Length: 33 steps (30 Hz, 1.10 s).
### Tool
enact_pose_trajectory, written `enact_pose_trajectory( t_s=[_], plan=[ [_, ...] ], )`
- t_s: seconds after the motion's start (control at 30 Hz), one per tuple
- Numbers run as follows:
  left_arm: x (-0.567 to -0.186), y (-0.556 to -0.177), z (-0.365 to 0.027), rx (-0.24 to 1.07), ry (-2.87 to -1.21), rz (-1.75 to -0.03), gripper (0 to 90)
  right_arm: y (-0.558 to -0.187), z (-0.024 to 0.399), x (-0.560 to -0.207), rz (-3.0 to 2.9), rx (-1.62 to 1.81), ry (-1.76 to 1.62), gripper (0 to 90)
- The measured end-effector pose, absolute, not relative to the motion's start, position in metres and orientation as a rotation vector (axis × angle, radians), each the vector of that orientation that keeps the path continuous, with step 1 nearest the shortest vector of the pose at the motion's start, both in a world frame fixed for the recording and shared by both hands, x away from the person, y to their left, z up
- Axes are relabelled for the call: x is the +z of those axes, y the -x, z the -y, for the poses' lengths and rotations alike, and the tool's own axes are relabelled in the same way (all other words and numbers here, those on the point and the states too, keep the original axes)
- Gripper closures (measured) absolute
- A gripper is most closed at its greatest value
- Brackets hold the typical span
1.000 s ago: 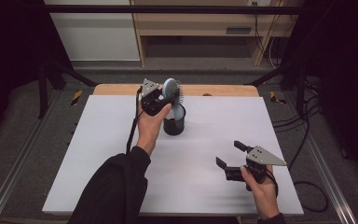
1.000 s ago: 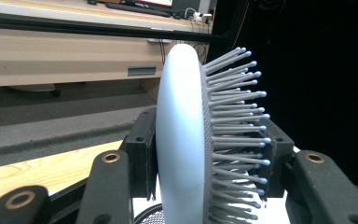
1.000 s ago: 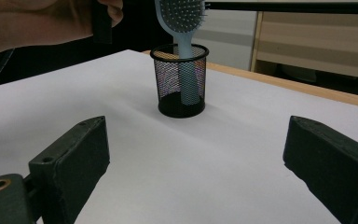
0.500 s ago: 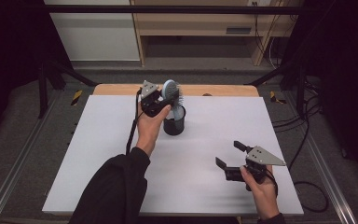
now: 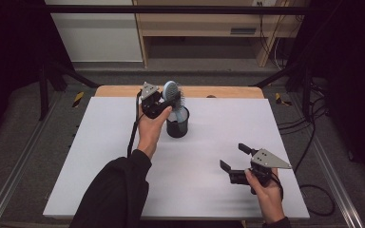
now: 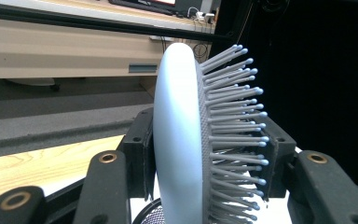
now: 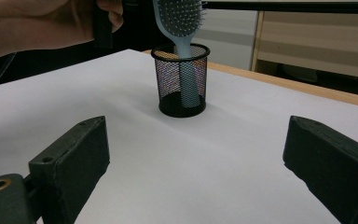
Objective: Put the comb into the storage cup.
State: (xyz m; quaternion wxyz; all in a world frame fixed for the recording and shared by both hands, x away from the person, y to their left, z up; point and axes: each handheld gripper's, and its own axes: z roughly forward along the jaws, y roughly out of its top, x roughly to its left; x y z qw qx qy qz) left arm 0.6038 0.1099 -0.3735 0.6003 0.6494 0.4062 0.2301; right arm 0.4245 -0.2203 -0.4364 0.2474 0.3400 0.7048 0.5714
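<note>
Hairbrush (image 5: 172, 93) stands handle-down in the black mesh cup (image 5: 177, 124), its head rising above the cup's rim, bristles facing away from the person's left hand. Left gripper (image 5: 164, 102), just beside the cup, has the brush head between its jaws; these have just been opening slightly, and whether the pads (image 6: 139, 154) press on the head cannot be told for certain. Right gripper (image 5: 236, 156) rests well apart from the cup on the white table (image 5: 100, 156), jaws spread wide, holding nothing.
</note>
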Motion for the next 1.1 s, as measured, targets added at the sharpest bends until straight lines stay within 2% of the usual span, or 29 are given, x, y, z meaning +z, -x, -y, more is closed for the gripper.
enact_pose_trajectory(
  t_s=[0.63,0.77,0.9,1.1],
  plan=[
    [-0.378,-0.608,-0.126,0.521,-1.500,-0.978,42.6,-0.425,0.219,-0.437,-1.929,1.555,-0.920,7.3],
    [-0.380,-0.609,-0.129,0.525,-1.500,-0.988,38.4,-0.425,0.219,-0.437,-1.931,1.557,-0.921,7.3],
    [-0.381,-0.609,-0.131,0.524,-1.502,-0.992,38.8,-0.425,0.218,-0.437,-1.933,1.558,-0.921,7.3],
    [-0.382,-0.610,-0.133,0.522,-1.506,-0.991,34.5,-0.425,0.218,-0.437,-1.937,1.558,-0.921,7.2]
  ],
)
